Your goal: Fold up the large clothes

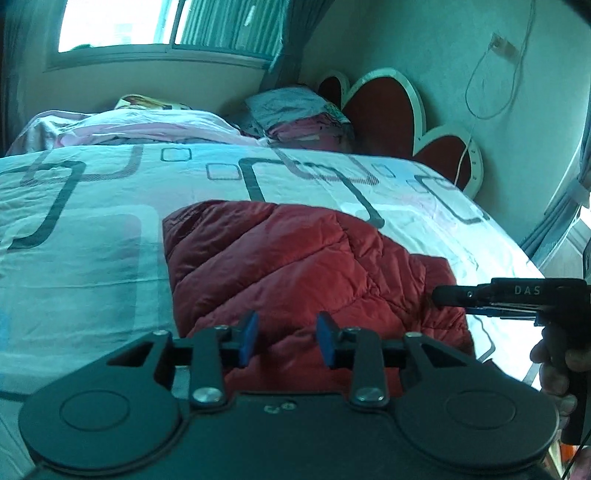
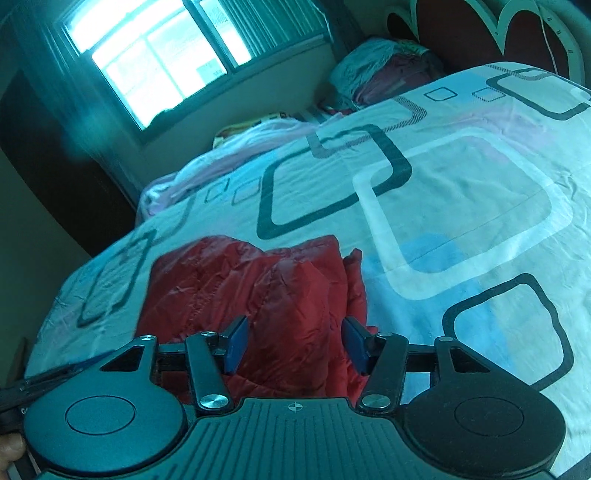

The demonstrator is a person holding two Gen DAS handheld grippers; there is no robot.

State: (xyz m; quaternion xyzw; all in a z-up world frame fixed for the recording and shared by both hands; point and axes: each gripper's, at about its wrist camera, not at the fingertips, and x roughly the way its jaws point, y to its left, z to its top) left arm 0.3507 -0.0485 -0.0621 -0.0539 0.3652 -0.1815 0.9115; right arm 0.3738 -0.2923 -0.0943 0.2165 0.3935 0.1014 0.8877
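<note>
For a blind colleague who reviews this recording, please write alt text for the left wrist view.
A red quilted jacket lies folded on a bed with a pale, square-patterned cover. The left gripper hovers over its near edge, blue pads apart, gripping nothing. The right gripper enters from the right beside the jacket.

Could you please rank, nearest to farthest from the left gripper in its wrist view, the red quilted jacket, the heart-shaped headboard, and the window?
1. Red quilted jacket, just ahead of the left gripper.
2. Heart-shaped headboard, far right.
3. Window, far left.
</note>
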